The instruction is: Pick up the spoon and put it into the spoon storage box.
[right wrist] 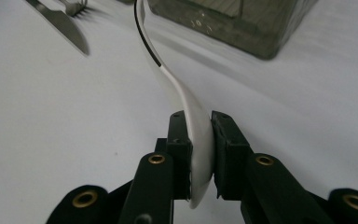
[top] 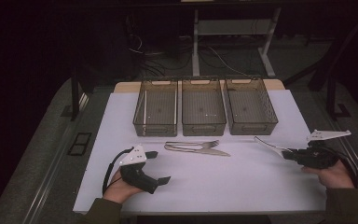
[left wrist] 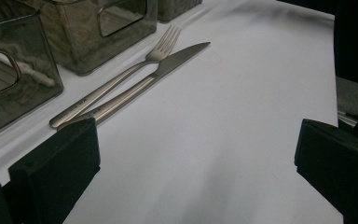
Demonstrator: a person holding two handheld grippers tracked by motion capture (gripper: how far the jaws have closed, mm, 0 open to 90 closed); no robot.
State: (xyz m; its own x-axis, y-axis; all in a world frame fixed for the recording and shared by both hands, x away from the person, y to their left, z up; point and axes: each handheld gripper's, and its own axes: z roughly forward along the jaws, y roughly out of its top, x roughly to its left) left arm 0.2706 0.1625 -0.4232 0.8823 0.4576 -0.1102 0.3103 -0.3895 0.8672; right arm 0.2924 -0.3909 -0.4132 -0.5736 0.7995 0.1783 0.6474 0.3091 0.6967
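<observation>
My right gripper pinches the spoon by its bowl, handle raised above the table near the right bin. Left gripper spread wide (nothing between).

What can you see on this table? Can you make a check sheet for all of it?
Surface: white table sheet, flat, bare in front.
Job's things: spoon pinched by its bowl in the right hand-held gripper, handle pointing toward the bins. Fork and knife lie side by side, mid-table.
Bins: three clear bins in a row at the back; the left one holds something thin and pale.
Clutter: nothing seen.
Grippers: left hand-held gripper open, holding nothing.
Cables: black cable loops from the left gripper.
Surroundings: dark floor, desk legs, loose wires behind.
</observation>
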